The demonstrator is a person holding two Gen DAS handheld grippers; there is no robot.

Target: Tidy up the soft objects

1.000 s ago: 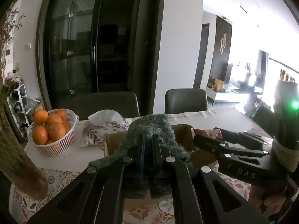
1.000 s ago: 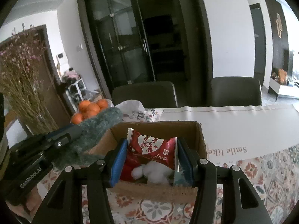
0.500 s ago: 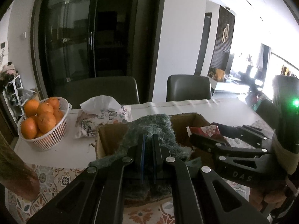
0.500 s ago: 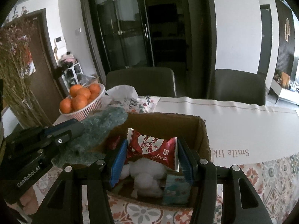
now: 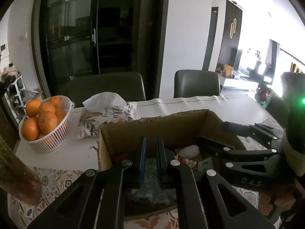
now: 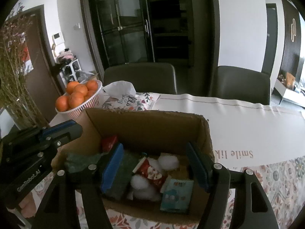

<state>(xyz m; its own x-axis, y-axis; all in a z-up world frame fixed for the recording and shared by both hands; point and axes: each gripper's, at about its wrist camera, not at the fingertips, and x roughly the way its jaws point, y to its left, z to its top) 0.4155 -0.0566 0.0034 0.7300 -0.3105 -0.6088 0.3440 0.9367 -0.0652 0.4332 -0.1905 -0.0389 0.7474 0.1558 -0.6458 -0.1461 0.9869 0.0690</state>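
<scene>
Left view: the left tongs (image 5: 150, 159) dip into an open box (image 5: 152, 126) on the surface, clenched on a green cloth (image 5: 150, 173).

Right view: the right tongs (image 6: 156, 168) are opening, holding nothing; a red packet (image 6: 150, 169) lies loose inside the box below them, beside the cloth.
</scene>
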